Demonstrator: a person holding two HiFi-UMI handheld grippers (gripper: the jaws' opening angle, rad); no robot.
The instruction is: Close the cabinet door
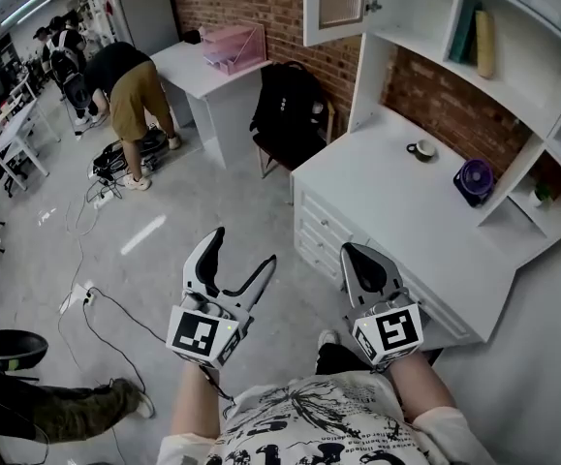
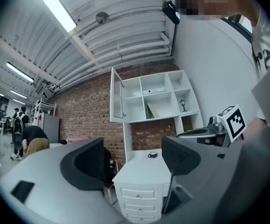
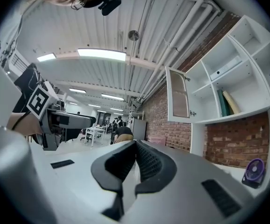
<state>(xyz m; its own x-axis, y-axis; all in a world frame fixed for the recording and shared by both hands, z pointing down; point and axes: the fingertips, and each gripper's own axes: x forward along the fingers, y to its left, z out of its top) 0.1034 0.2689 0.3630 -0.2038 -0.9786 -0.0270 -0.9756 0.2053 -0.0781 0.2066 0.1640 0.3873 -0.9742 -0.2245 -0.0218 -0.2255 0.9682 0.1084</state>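
Note:
The white wall cabinet's glass-paned door (image 1: 338,3) stands swung open at the top of the head view, above the white desk (image 1: 396,201). It also shows in the left gripper view, door (image 2: 117,101), and in the right gripper view, door (image 3: 179,99). Both grippers hang low in front of the person, well short of the cabinet. My left gripper (image 1: 243,248) is open with nothing between its jaws; its own view shows the gripper (image 2: 135,160) framing the desk drawers. My right gripper (image 1: 362,260) is shut and empty, its pads together in its own view, gripper (image 3: 135,160).
A cup (image 1: 421,149) and a purple fan (image 1: 474,178) sit on the desk. A black backpack (image 1: 288,105) rests on a chair left of the desk. A bent-over person (image 1: 130,85) stands beside a white table with a pink box (image 1: 232,46). Cables (image 1: 96,298) lie on the floor.

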